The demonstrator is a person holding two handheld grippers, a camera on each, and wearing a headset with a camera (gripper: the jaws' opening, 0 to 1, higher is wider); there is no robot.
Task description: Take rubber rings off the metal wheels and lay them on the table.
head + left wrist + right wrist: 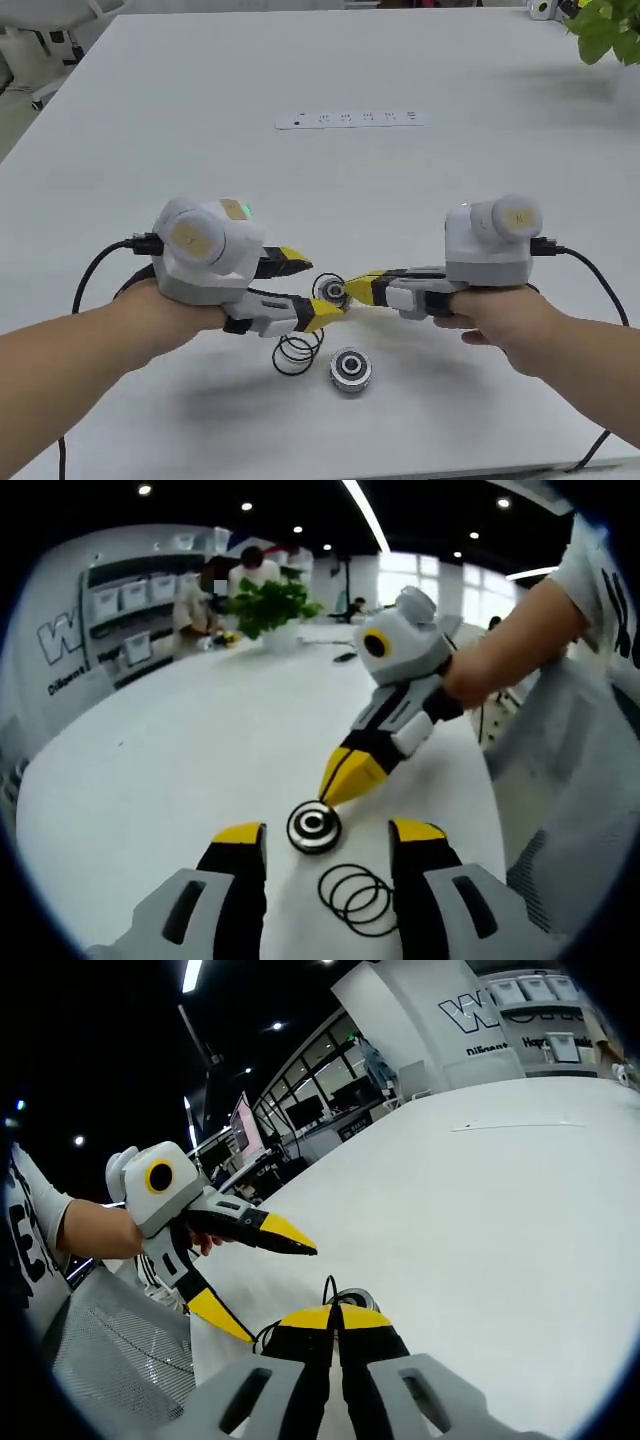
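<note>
Pinching a ring [329, 1286] on the wheel [314, 827], right tool [338, 1312] is clamped tight, left tool [328, 832] spread around it, probably bracing.

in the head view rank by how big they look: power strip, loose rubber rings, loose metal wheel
1. power strip, longest though farthest away
2. loose rubber rings
3. loose metal wheel, only slightly smaller than the rings

Wheel 1 [330, 290]: small, round, silver, with a black ring [293, 828] on its rim; sits between the spread tips of the left claw [315, 287], with the closed right claw [350, 291] touching it.
Wheel 2 [350, 368]: same kind, flat on the counter [450, 150], nearer the person.
Loose rings [297, 352]: thin black loops, overlapping, flat on the counter, just beside wheel 2.
</note>
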